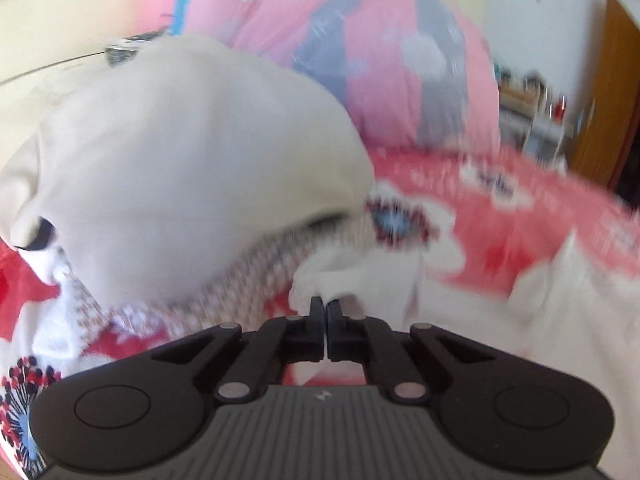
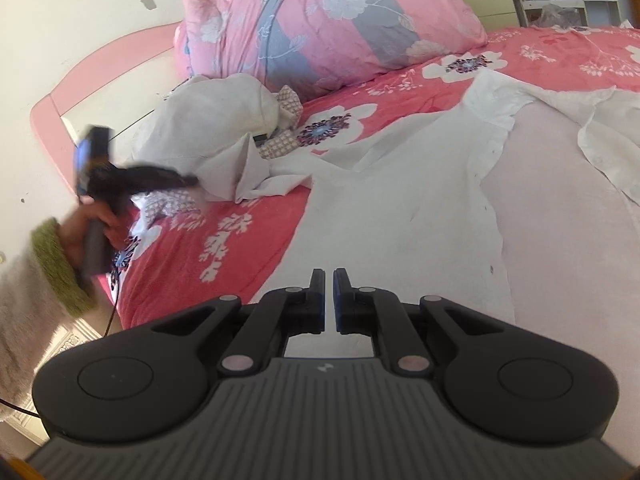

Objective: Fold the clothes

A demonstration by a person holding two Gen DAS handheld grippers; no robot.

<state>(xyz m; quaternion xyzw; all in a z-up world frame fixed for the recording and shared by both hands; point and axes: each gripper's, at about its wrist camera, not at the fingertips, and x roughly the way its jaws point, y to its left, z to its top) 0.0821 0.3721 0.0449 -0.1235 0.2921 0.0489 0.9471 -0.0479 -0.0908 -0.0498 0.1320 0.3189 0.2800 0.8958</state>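
The white garment [image 2: 420, 184] lies spread flat on the red floral bedsheet [image 2: 216, 236], below the pink-and-grey pillow [image 2: 320, 20] and to the right of the heap of crumpled clothes [image 2: 212, 128] that sits beside the pillow's lower left corner. The left gripper [image 1: 324, 302], blurred in both views and carried by a hand [image 2: 90, 226] in a green-cuffed sleeve, has its jaws clamped on a fold of white fabric [image 1: 320, 276] near that heap. The right gripper [image 2: 328, 274] hovers over the garment, away from the pillow, jaws nearly together with nothing between them.
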